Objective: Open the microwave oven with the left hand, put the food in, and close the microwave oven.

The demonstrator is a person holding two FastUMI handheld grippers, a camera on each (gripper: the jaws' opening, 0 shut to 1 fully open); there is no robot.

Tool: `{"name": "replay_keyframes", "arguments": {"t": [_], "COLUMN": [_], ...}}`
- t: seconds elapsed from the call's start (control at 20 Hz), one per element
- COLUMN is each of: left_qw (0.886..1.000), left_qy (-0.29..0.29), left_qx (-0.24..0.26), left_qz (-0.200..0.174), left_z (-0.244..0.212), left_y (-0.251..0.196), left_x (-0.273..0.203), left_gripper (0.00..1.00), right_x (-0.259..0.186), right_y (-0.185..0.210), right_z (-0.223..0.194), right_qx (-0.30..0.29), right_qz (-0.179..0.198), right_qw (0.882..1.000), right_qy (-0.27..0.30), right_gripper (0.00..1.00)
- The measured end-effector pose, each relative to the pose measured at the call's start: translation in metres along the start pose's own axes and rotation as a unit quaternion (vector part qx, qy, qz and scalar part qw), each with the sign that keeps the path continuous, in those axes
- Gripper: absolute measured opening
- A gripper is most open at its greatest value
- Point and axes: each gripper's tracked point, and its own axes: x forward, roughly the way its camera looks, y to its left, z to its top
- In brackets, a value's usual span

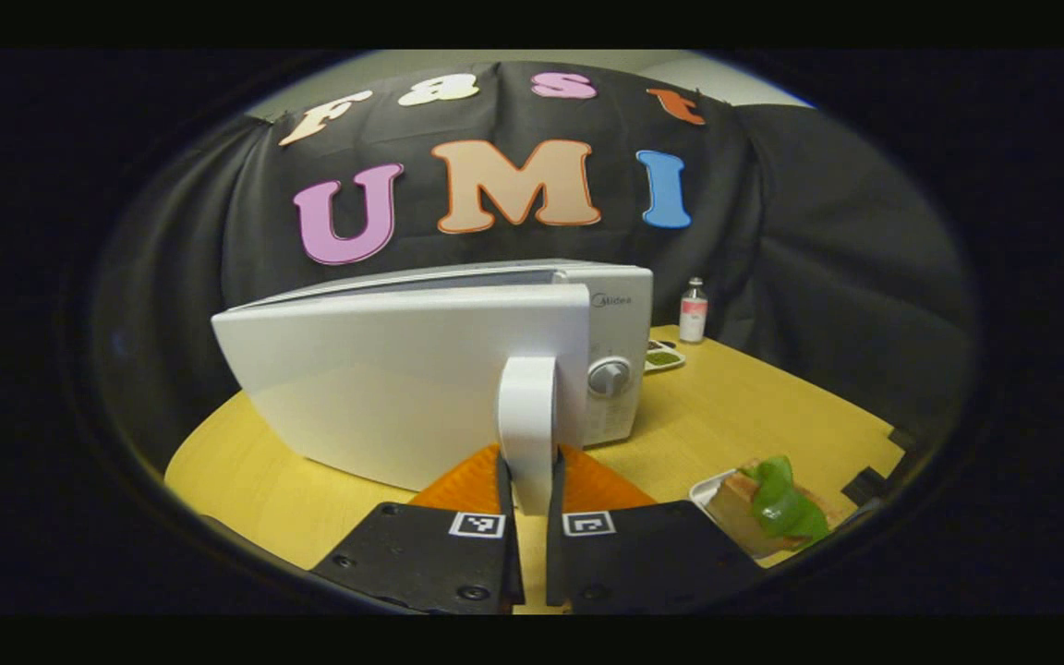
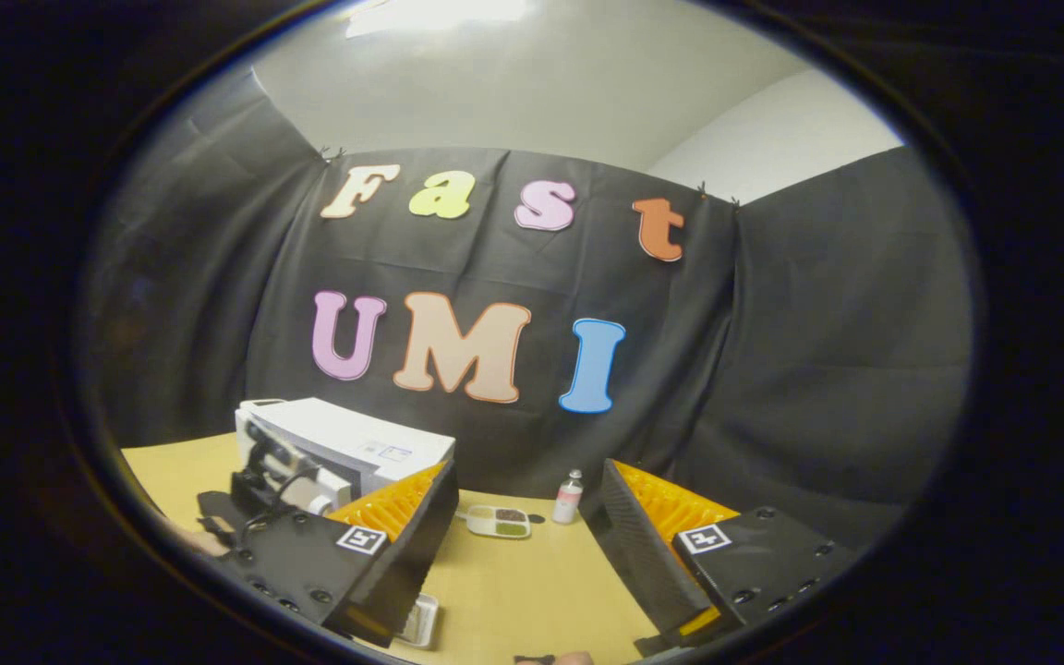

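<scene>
At the table's (image 1: pixel 735 388) left side your left hand-held gripper (image 1: pixel 530 480) clamps the microwave (image 1: pixel 403 379) door handle (image 1: pixel 526 416), rigid and smooth, so grip mid-handle. Right hand-held gripper (image 2: pixel 523 545) hangs open, empty. Soft food (image 1: pixel 772 508) waits near-right in its tray.

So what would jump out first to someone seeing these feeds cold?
The white microwave on the yellow table, its door swung partly open with the left gripper shut on the door handle. Next, the tray of food with something green on top, at the table's near right edge. The right gripper hangs open above the table.
</scene>
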Motion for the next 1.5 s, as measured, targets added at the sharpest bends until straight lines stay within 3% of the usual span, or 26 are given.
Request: {"name": "replay_keyframes", "arguments": {"t": [0.2, 0.55, 0.95, 1.25, 1.3, 1.45, 1.5], "left_qw": [1.0, 0.999, 0.996, 0.996, 0.995, 0.996, 0.996], "left_qy": [0.01, 0.022, 0.022, 0.03, 0.031, 0.037, 0.029], "left_qx": [-0.006, -0.005, -0.027, -0.042, -0.037, -0.034, -0.021], "left_qz": [0.012, 0.027, 0.087, 0.073, 0.085, 0.08, 0.083], "left_z": [-0.023, -0.048, -0.069, -0.073, -0.074, -0.074, -0.071], "left_y": [0.033, 0.096, 0.184, 0.208, 0.216, 0.215, 0.217], "left_x": [-0.063, -0.12, -0.161, -0.17, -0.171, -0.17, -0.17], "left_gripper": [0.09, 0.08, 0.08, 0.08, 0.12, 1.0, 1.0], "right_x": [0.004, 0.004, -0.019, -0.021, -0.02, -0.016, -0.016], "right_y": [0.03, 0.091, 0.139, 0.149, 0.15, 0.151, 0.152], "right_z": [0.006, -0.013, -0.099, -0.167, -0.177, -0.197, -0.205], "right_qx": [0.011, 0.061, 0.038, 0.014, 0.012, 0.007, 0.005], "right_qz": [0.025, 0.057, 0.059, 0.042, 0.04, 0.031, 0.03], "right_qw": [1.0, 0.996, 0.994, 0.989, 0.988, 0.986, 0.985], "right_qy": [-0.006, 0.018, 0.08, 0.138, 0.146, 0.162, 0.169], "right_gripper": [0.97, 0.97, 0.97, 0.97, 0.97, 0.98, 0.98]}}
